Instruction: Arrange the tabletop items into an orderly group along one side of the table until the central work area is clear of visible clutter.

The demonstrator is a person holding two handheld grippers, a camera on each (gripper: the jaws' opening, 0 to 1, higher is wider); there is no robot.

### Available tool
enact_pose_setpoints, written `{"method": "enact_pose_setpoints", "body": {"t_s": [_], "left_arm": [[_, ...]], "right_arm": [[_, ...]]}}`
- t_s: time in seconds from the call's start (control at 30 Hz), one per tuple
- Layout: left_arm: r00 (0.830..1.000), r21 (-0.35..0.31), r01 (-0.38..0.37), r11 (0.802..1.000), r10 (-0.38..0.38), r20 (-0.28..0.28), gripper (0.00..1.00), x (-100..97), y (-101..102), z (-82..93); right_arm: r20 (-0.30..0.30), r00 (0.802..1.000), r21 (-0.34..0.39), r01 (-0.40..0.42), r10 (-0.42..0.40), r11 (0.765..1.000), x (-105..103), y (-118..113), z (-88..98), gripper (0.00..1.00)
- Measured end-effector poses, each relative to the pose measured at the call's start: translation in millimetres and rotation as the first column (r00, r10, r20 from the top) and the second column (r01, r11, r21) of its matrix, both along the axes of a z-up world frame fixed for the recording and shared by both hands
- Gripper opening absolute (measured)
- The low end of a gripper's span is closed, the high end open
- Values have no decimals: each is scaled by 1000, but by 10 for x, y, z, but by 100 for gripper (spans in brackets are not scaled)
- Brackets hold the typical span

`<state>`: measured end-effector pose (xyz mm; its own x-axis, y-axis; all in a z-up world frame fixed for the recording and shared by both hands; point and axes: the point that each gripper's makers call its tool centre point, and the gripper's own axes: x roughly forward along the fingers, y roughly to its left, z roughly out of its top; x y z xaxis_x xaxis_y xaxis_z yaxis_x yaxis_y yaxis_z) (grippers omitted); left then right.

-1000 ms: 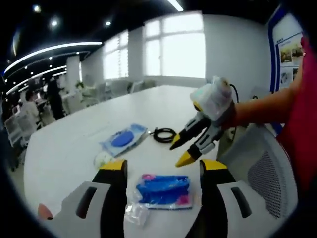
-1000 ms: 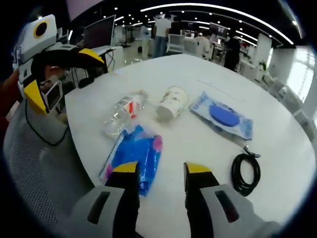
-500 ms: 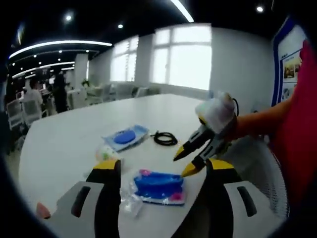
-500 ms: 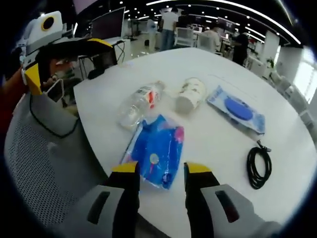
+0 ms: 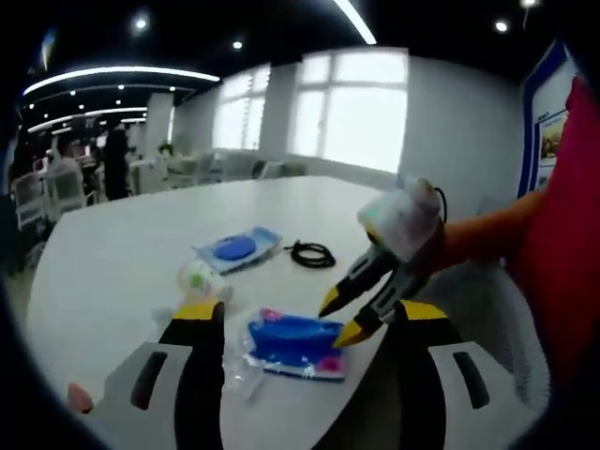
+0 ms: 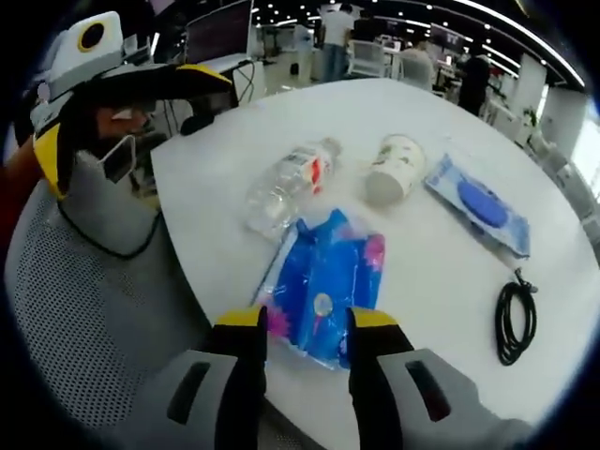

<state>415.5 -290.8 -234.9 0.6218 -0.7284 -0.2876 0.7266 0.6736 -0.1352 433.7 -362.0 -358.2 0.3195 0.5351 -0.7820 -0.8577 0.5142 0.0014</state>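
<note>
Right gripper view, left to right: I see my left gripper (image 6: 94,112) with jaws apart off the white table's (image 6: 234,141) edge, then a clear bottle (image 6: 286,187) on its side, the blue packet (image 6: 323,286) lying just ahead of my right gripper (image 6: 305,323), a tipped paper cup (image 6: 394,167), a blue pouch (image 6: 483,208) and a coiled black cable (image 6: 516,321). My right gripper's jaws are parted, holding nothing.

In the right gripper view, the pouch (image 6: 323,286) lies on the table (image 6: 441,253) just ahead of the right gripper (image 6: 307,323), its near edge between the jaws. Beyond it to the left lies the bottle (image 6: 286,186), touching the pouch's far corner; the cup (image 6: 394,167) lies on its side right of the bottle. Further right is the flat pack (image 6: 480,208), and the cable (image 6: 516,322) sits nearer, well right of the gripper. The left gripper (image 6: 122,103) hangs far left, off the table.
</note>
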Motion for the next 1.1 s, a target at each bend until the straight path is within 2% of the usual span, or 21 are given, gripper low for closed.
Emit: {"method": "enact_pose_setpoints", "body": {"t_s": [0.37,0.63,0.9,1.1], "left_arm": [[1000,37,10,999,-10,3,74,-4,-11,-53],[1000,39,14,999,-14,2,73,-10,-23,-57],[1000,38,11,999,-11,2,73,-1,-16,-53],[1000,37,9,999,-9,3,73,2,-17,-52]], "right_arm": [[-32,999,-79,1,-3,997,72,-58,-164,24],[-29,1000,-91,3,-6,996,126,-102,-176,17],[-23,999,-123,-29,27,992,164,-128,-237,6],[-15,999,-121,-43,42,992,188,-148,-220,1]]}}
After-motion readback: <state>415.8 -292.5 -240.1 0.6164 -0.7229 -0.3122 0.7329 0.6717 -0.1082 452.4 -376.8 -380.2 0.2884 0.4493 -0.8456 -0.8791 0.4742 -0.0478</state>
